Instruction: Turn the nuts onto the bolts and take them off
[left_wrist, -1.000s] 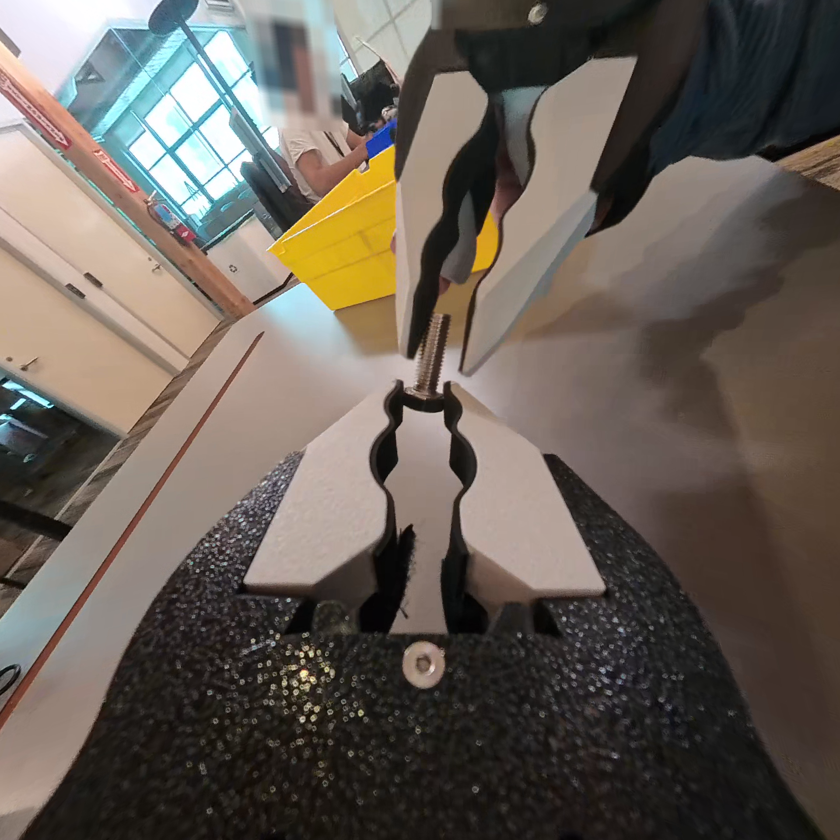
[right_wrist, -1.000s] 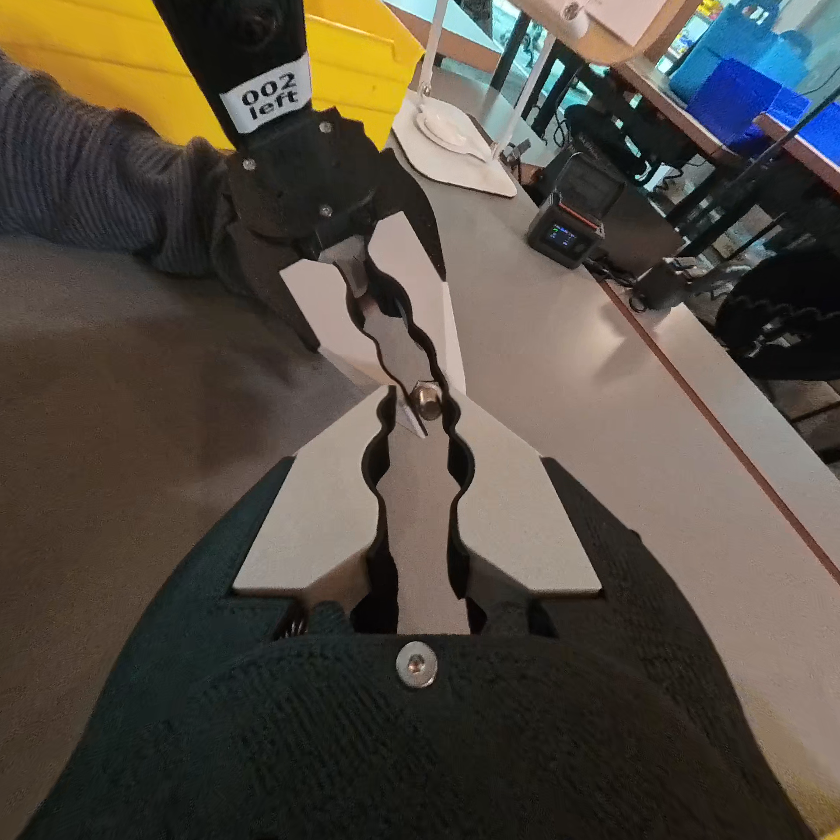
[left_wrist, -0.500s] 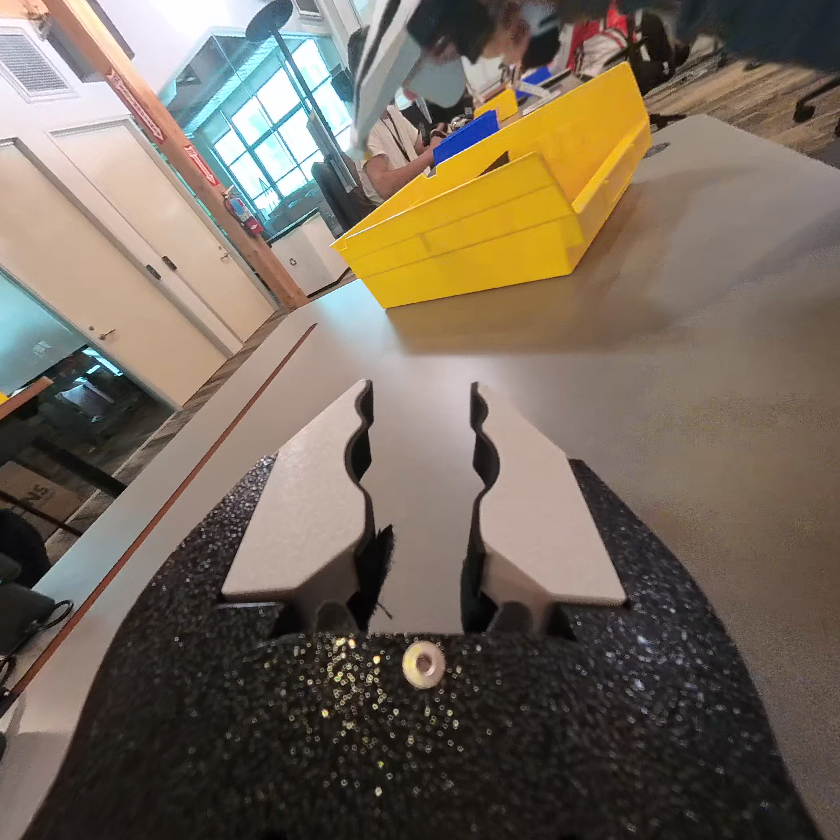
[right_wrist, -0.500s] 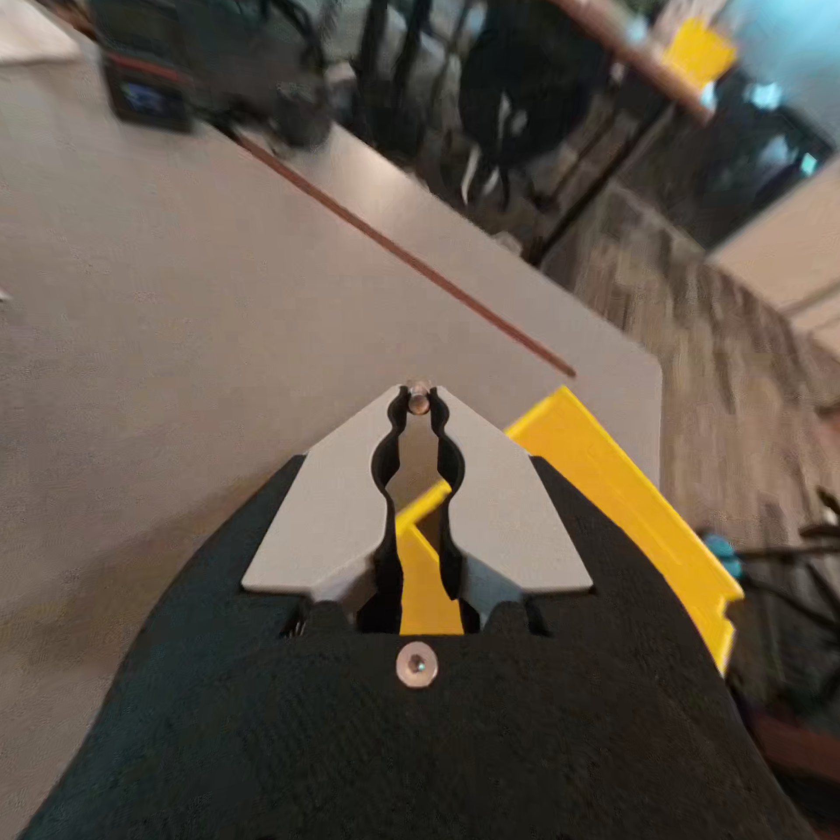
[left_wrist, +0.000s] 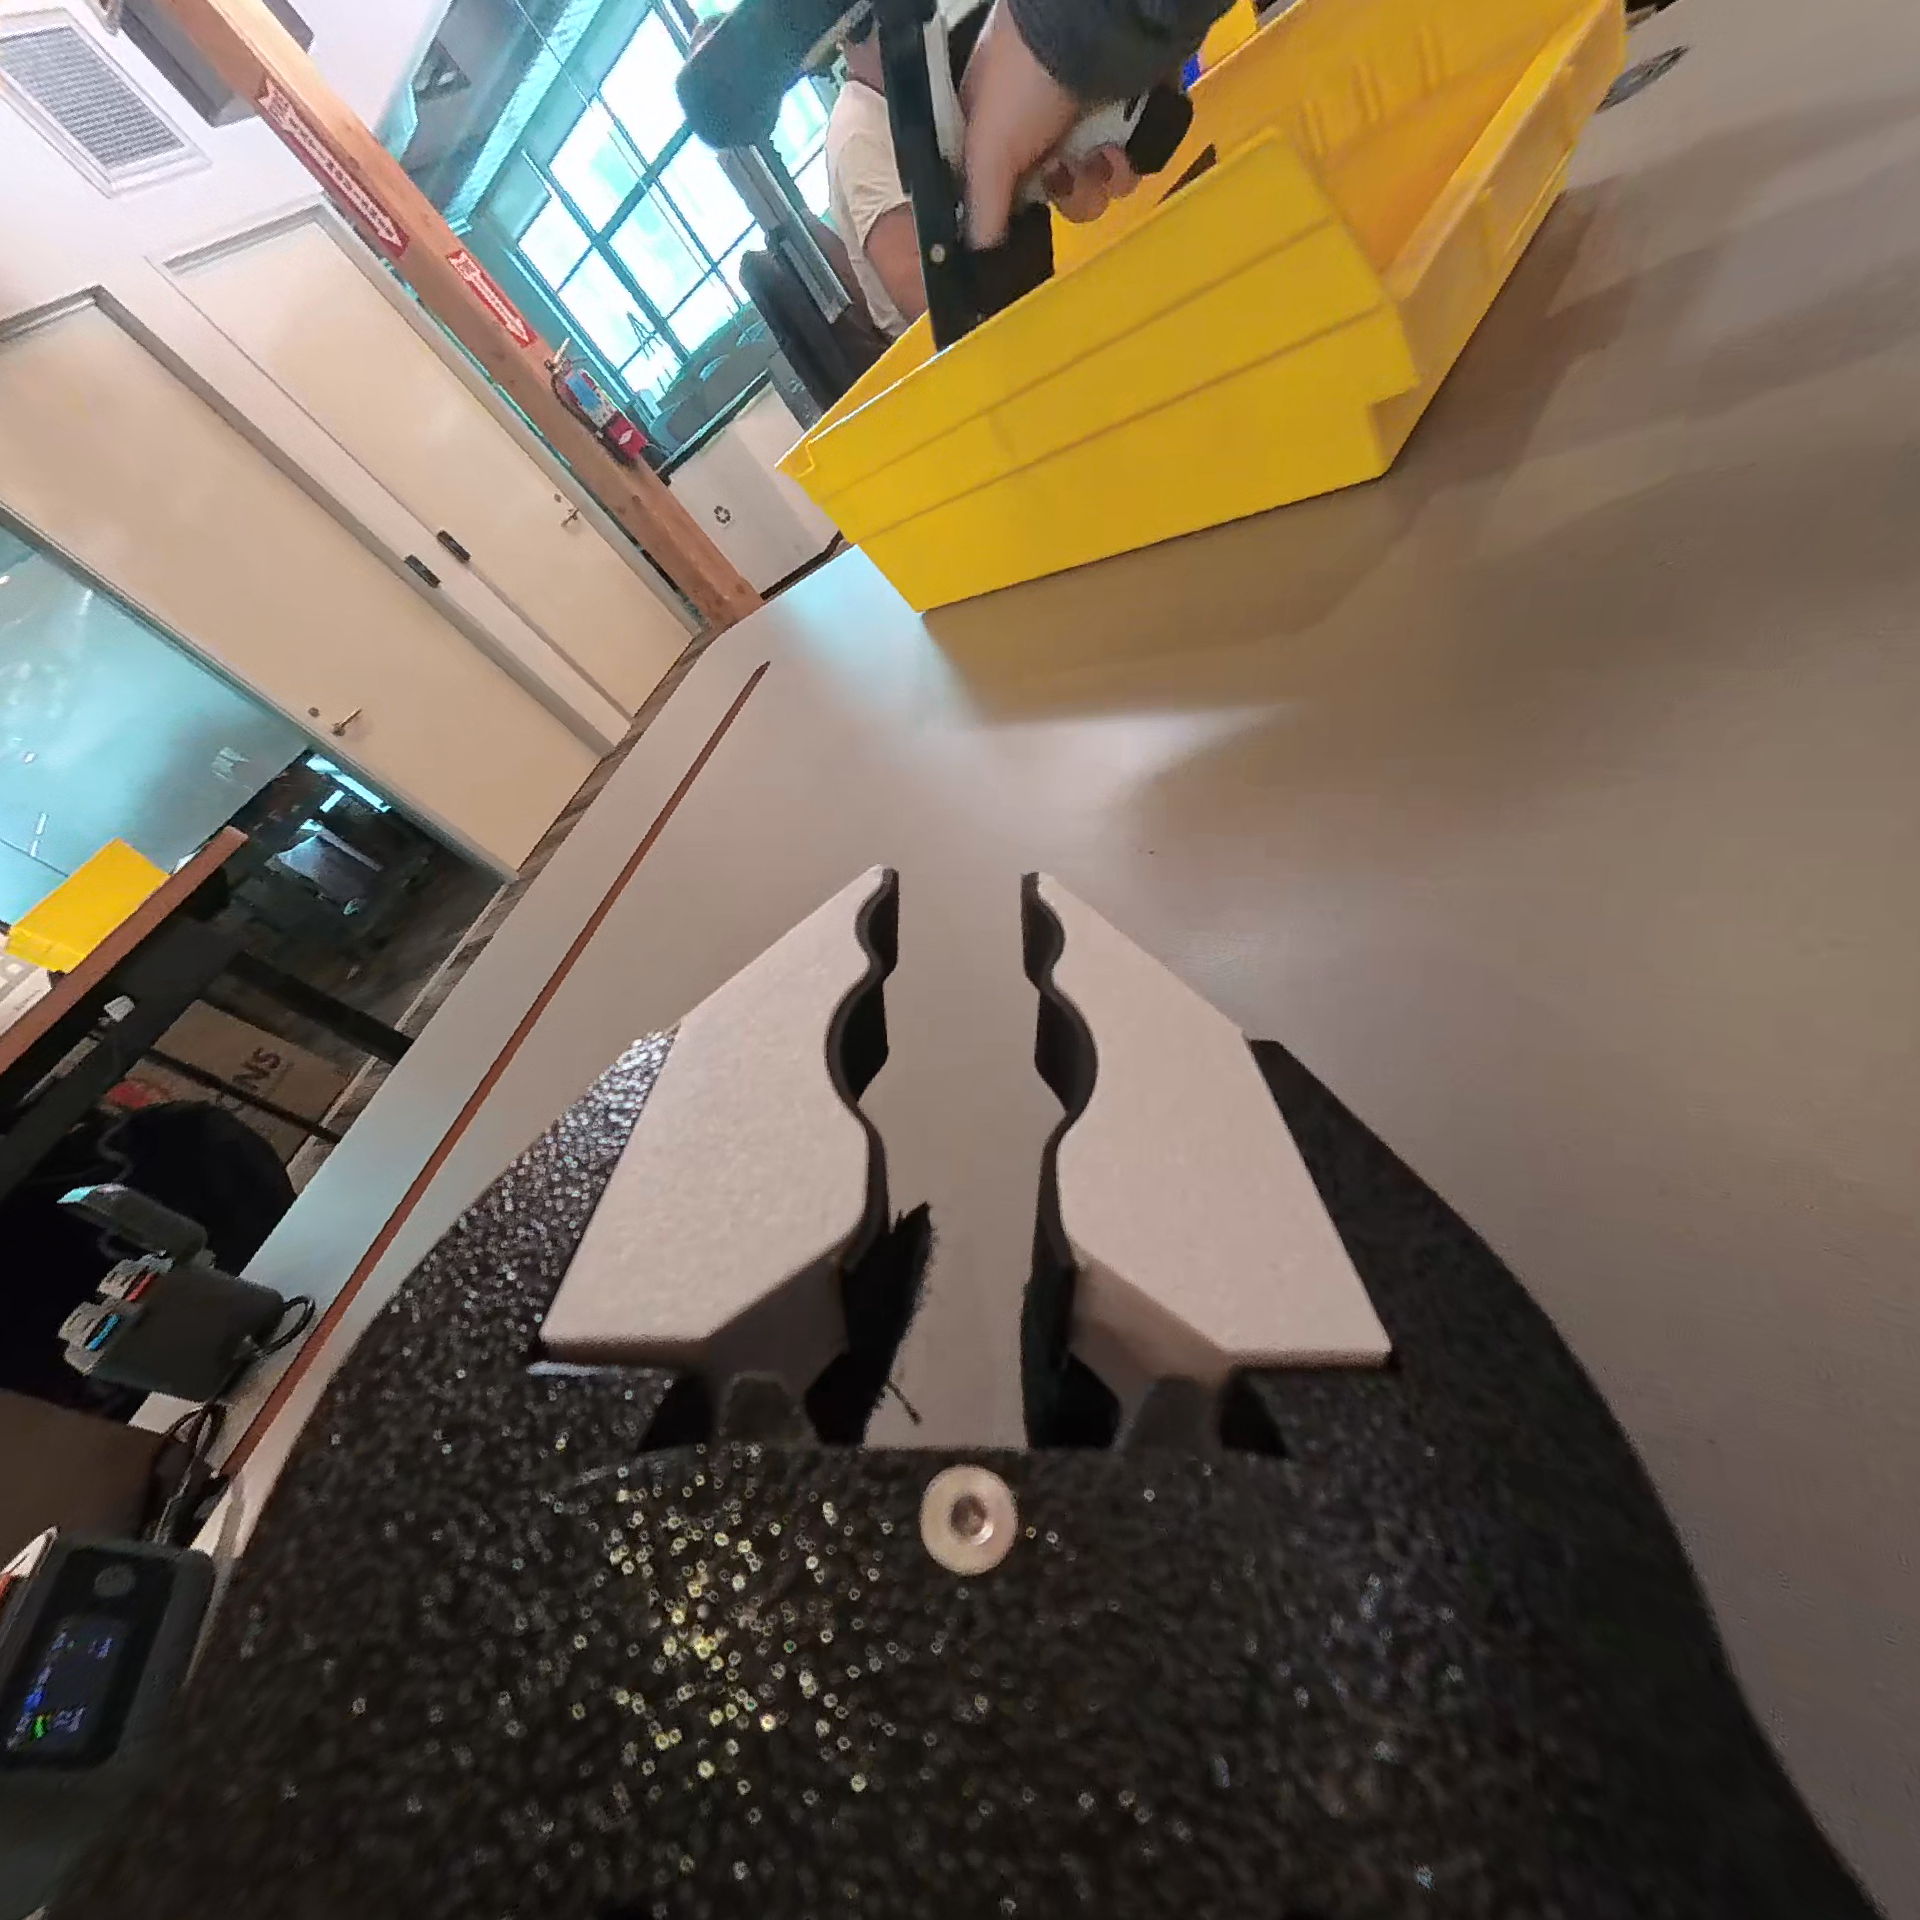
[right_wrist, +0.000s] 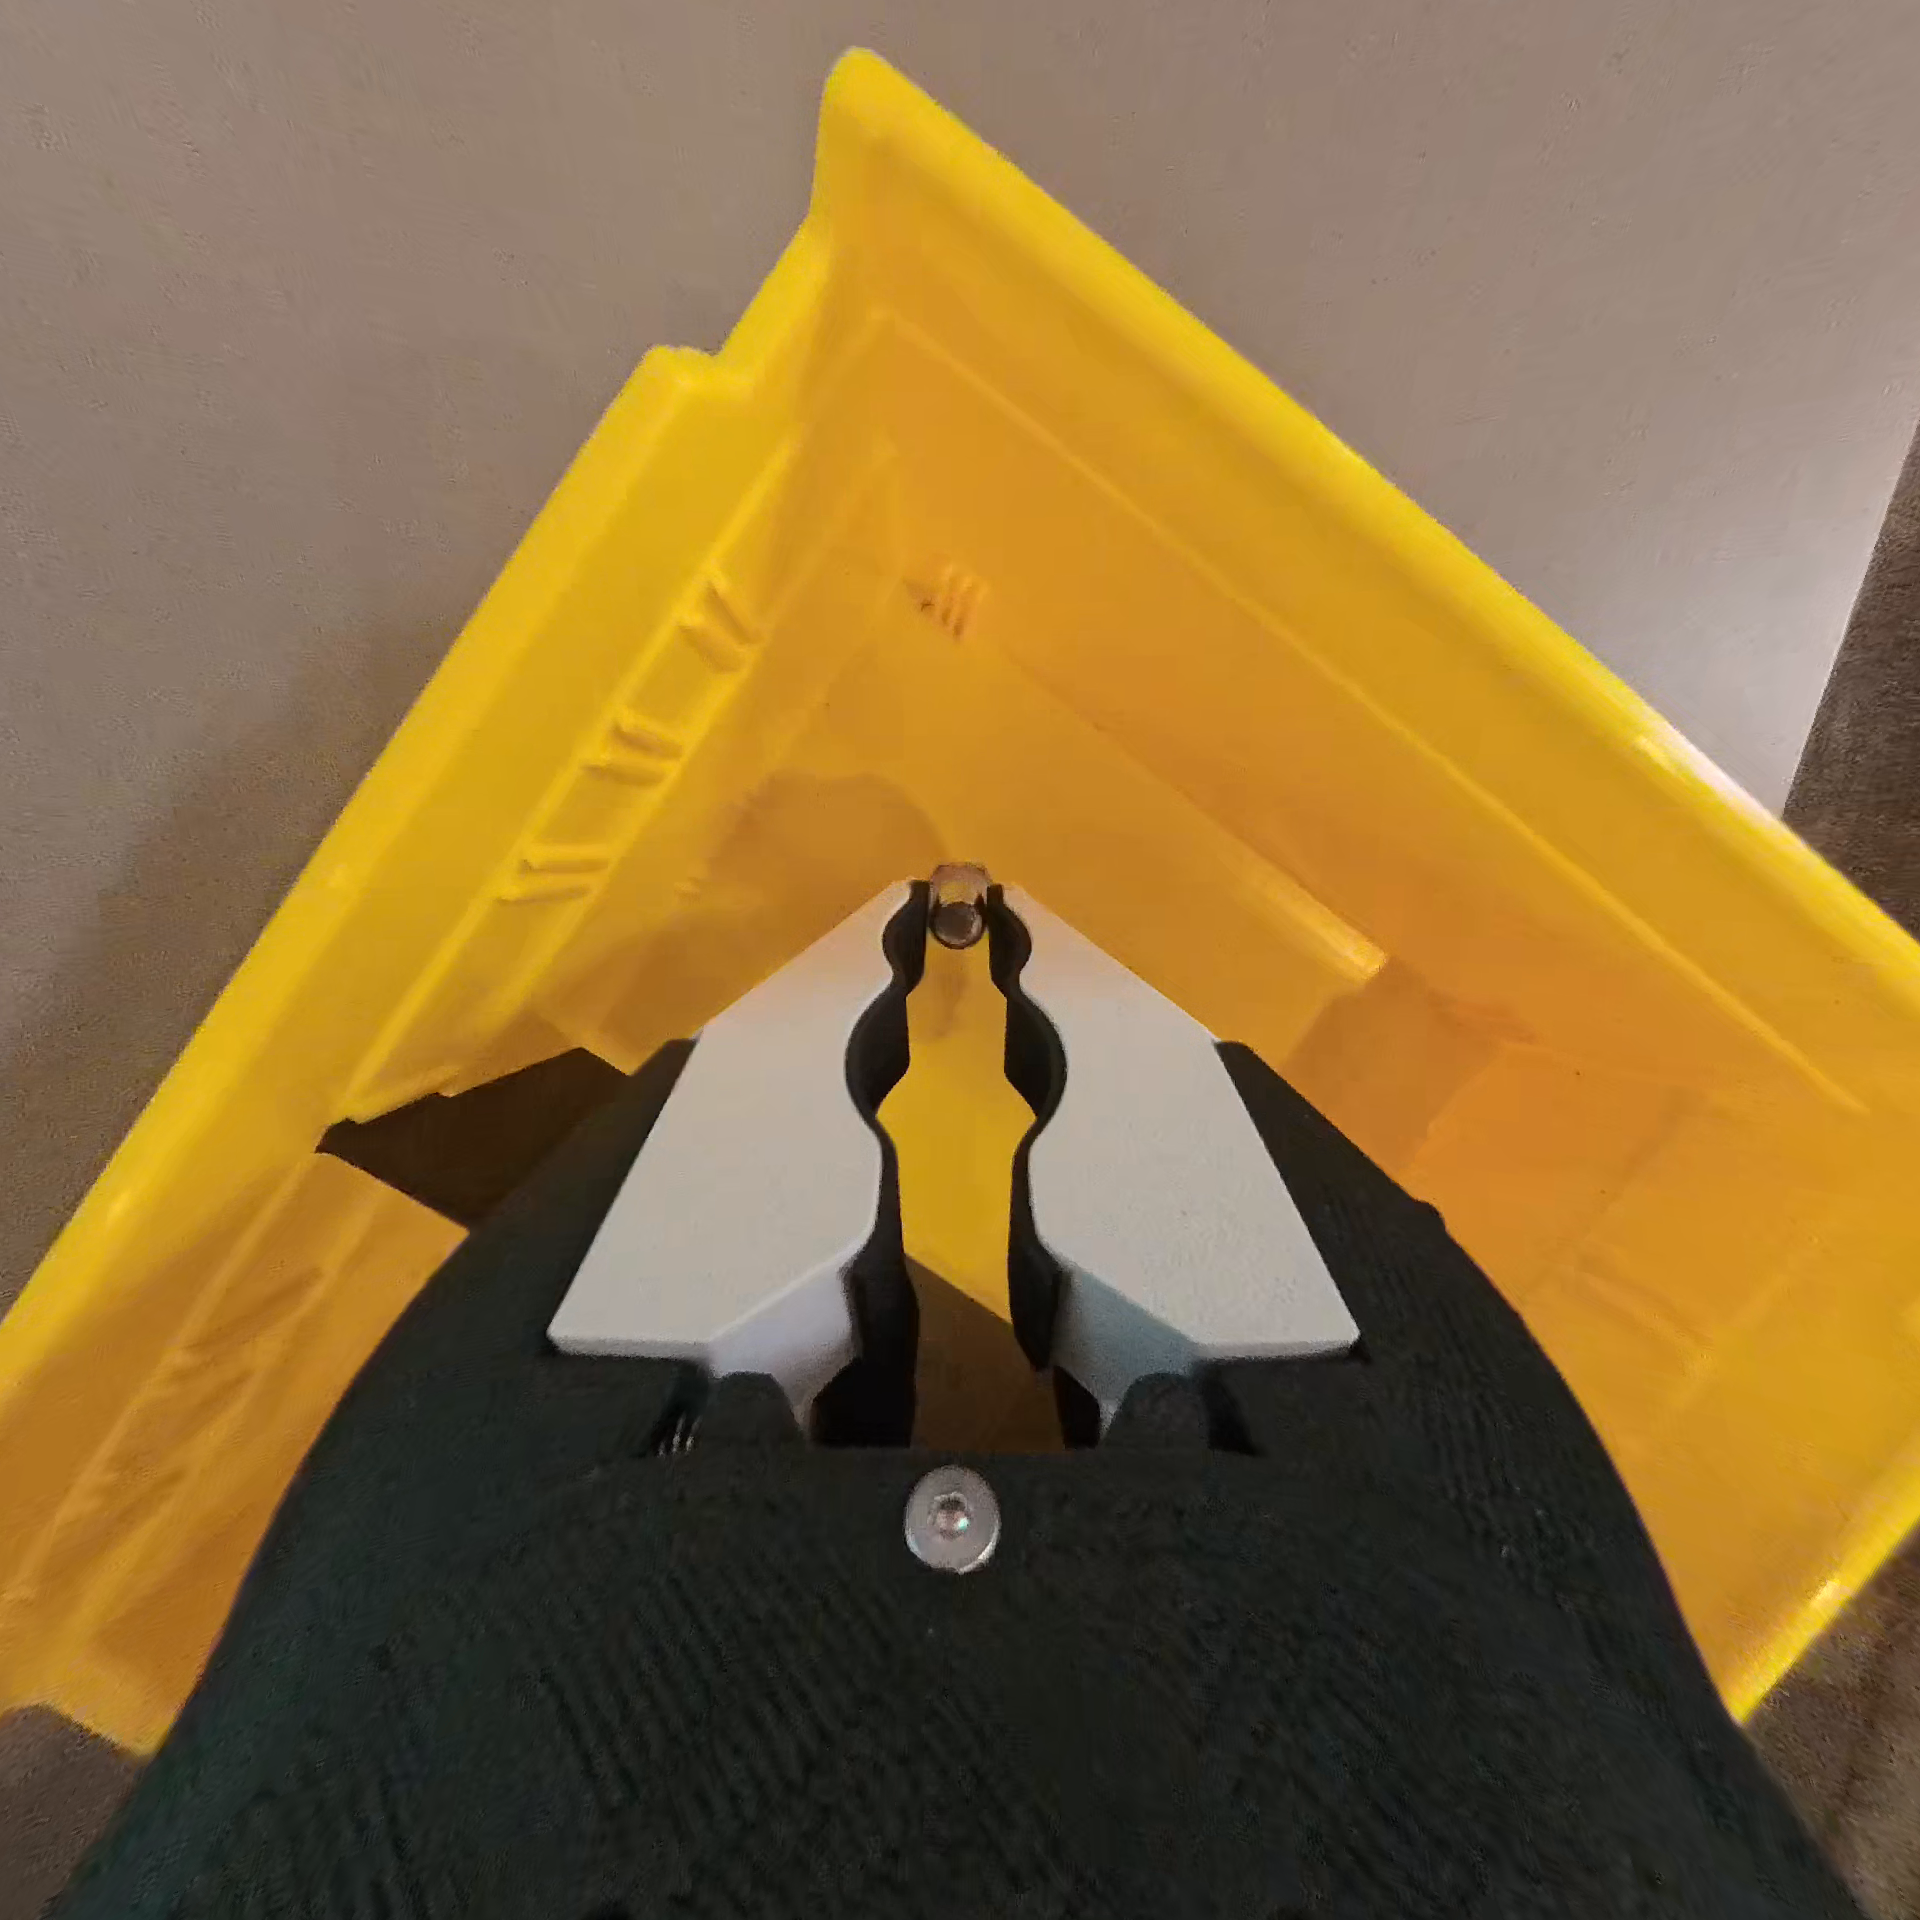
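Observation:
My left gripper (left_wrist: 958, 894) is open and empty, low over the grey table (left_wrist: 1455, 831). My right gripper (right_wrist: 956, 902) is shut on a small metal bolt (right_wrist: 957, 923), seen end-on at its fingertips. It points down into the yellow bin (right_wrist: 644, 748), above the bin's floor. In the left wrist view the bin (left_wrist: 1143, 416) stands at the far right of the table, and a hand (left_wrist: 1029, 135) holds the right gripper (left_wrist: 966, 260) over its near end. I cannot tell whether a nut is on the bolt.
The table's left edge with a brown stripe (left_wrist: 582, 935) runs beside my left gripper. Small devices (left_wrist: 135, 1320) and a lit screen (left_wrist: 73, 1662) sit past that edge. A person in a white shirt (left_wrist: 862, 187) is behind the bin. Carpet floor (right_wrist: 1860, 675) shows beyond the table. The grippers' ends are close to 35 cm from one another.
The two grippers held the bolt together a second ago. My left gripper has opened and dropped back to the table. My right gripper has carried the bolt over the yellow bin.

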